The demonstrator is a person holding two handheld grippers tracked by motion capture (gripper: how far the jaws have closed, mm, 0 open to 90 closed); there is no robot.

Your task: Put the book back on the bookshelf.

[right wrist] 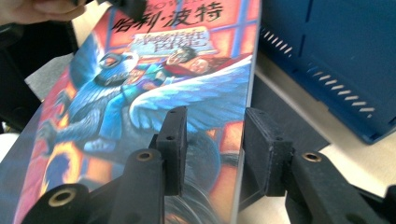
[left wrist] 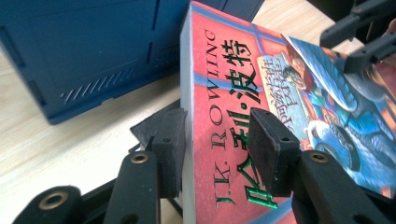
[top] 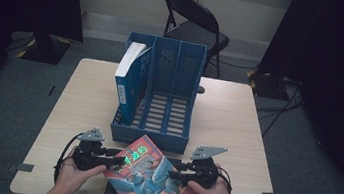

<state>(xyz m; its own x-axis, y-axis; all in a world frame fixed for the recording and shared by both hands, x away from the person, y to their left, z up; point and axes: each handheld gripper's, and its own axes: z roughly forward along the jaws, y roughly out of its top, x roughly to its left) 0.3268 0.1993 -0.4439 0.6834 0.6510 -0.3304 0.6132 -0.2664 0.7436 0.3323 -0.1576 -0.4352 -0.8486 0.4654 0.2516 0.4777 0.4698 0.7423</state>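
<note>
A red book (top: pixel 149 177) with a winged blue creature on its cover is held tilted above the table's near edge, between my two grippers. My left gripper (top: pixel 112 159) is shut on its spine end; in the left gripper view (left wrist: pixel 217 149) one pad (left wrist: pixel 169 154) sits against the white page edge and the other (left wrist: pixel 272 149) presses on the cover (left wrist: pixel 219 112). My right gripper (top: pixel 173 174) is shut on the opposite edge; in the right gripper view (right wrist: pixel 210 144) one pad (right wrist: pixel 173 144) lies over the cover (right wrist: pixel 140 102) and the other (right wrist: pixel 265 149) sits behind the edge.
A blue three-slot file holder (top: pixel 172 77) stands mid-table just beyond the book, with a blue book (top: pixel 129 79) upright in its left slot. A black mat (top: pixel 112 193) lies under the held book. A folding chair (top: pixel 195 22) stands behind the table.
</note>
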